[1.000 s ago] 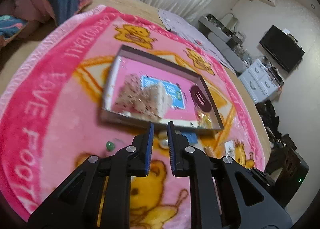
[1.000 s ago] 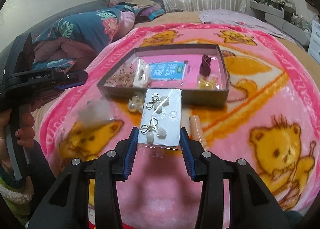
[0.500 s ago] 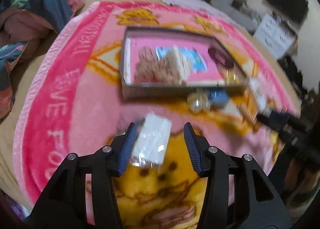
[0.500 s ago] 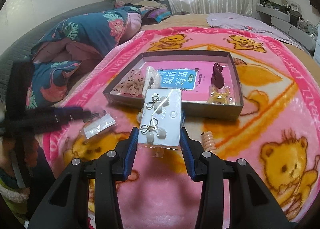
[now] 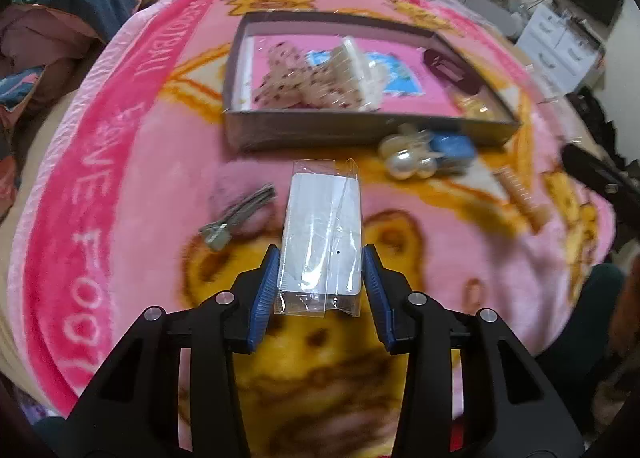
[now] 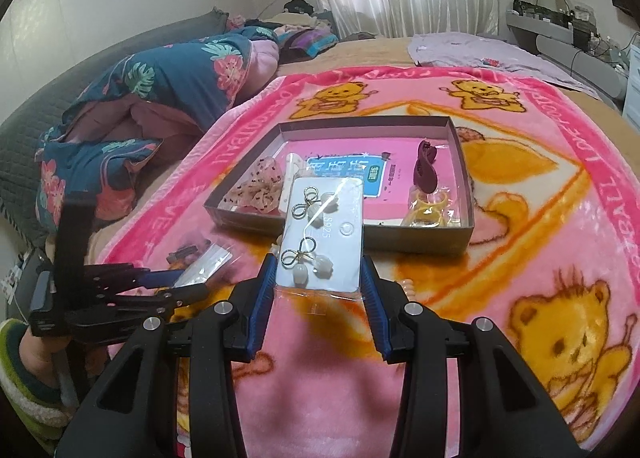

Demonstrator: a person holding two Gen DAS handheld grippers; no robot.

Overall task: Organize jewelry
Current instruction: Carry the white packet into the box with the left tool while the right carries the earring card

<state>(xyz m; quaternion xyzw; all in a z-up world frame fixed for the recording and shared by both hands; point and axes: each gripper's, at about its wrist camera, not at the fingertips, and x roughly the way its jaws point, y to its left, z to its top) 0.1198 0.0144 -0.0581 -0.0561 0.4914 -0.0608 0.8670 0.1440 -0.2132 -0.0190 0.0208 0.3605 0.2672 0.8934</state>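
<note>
My left gripper (image 5: 320, 278) is shut on a clear plastic packet with a white card (image 5: 322, 238), held above the pink blanket, in front of the shallow grey box (image 5: 304, 130). My right gripper (image 6: 319, 282) is shut on an earring card in a clear sleeve (image 6: 324, 234) with two pairs of gold and white earrings. The box (image 6: 420, 236) holds a spotted scrunchie (image 6: 260, 188), a blue card, a dark red hair clip (image 6: 425, 172) and a yellow piece. The left gripper also shows at the left of the right wrist view (image 6: 180, 286).
On the blanket in front of the box lie a hair pin with a green end (image 5: 236, 218), pearl pieces (image 5: 408, 162), a small blue item (image 5: 452, 150) and a peach coil (image 5: 520, 198). Folded bedding (image 6: 160, 90) lies at the left.
My left gripper opened from shut, swung over the packet and closed on it, and now holds it. My right gripper rose and drew back a little with the earring card.
</note>
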